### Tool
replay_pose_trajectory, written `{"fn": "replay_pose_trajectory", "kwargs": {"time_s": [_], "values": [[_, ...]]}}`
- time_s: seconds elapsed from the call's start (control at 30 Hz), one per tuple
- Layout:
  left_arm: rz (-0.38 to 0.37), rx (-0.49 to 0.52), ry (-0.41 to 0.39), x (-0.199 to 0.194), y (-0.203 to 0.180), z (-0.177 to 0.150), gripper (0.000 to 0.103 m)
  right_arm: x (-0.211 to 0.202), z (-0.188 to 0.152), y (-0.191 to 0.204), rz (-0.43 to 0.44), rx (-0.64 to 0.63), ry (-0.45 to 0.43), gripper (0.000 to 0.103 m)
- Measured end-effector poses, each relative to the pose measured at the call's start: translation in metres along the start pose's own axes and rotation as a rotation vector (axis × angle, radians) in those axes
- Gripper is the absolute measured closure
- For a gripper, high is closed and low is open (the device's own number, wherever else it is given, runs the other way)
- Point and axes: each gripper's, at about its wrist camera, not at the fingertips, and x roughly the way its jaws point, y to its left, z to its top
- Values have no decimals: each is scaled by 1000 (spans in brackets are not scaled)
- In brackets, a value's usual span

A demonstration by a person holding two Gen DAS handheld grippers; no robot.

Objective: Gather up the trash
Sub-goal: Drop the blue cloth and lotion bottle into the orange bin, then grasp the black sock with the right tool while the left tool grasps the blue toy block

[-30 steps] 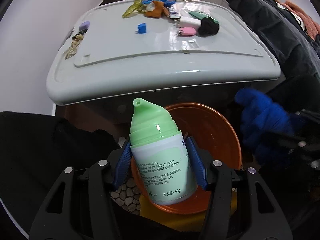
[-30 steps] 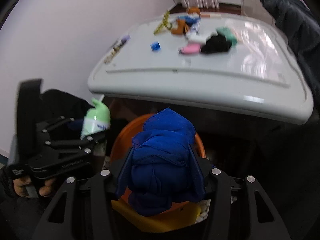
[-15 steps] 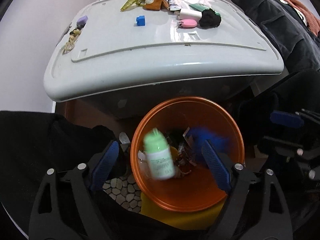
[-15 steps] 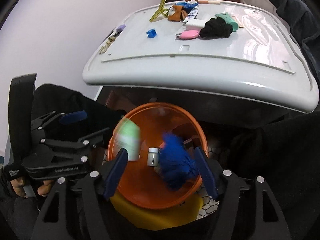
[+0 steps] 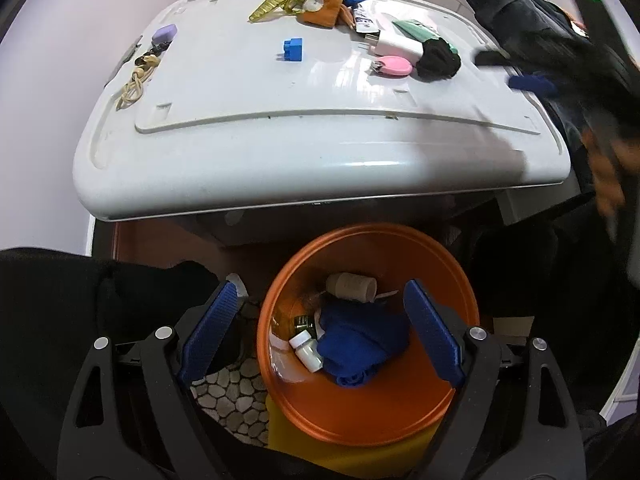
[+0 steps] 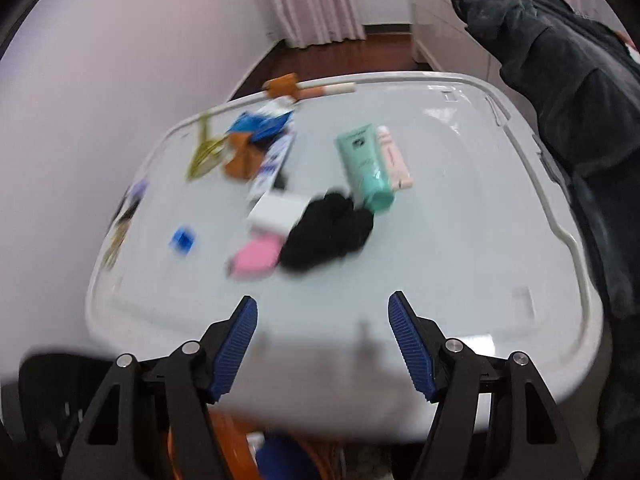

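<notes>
An orange bin (image 5: 372, 400) holds a blue cloth (image 5: 360, 344); the lid (image 5: 320, 152) above is white.

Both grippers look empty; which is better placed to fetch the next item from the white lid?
Right. The right gripper is open over the white lid, facing the black cloth; the left gripper hangs open above the orange bin.

Bench (image 5: 312, 152): glossy white plastic, smooth
Bin (image 5: 400, 412): smooth orange plastic, slight sheen
Blue rag (image 5: 360, 344): soft matt cloth
Left tongs (image 5: 320, 336): ribbed blue pads (image 5: 208, 332), matt black plastic arms
Floor mat (image 5: 232, 396): pebbled texture
</notes>
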Motion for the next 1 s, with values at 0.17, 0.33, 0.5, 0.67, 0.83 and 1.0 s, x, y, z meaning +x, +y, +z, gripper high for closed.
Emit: {"fn": "replay_pose_trajectory", "kwargs": {"time_s": [0.17,0.33,0.5,0.67,0.83,1.0], "values": [[-14,1,19,8,3,2,20,46,39,5,-40,-11,39,35],[-22,-6,18,10,5,6,20,67,43,-11,85,80,98,66],[-31,-14,3,10,6,29,20,39,35,-13,95,75,56,71],[-9,-37,-71,17,7,84,20,-20,26,-17,121,15,-53,70],[67,-34,-134,47,0,141,20,-38,17,-28,112,7,-111,70],[104,-58,-170,77,9,166,23,-29,16,-33,129,3,-101,69]]}}
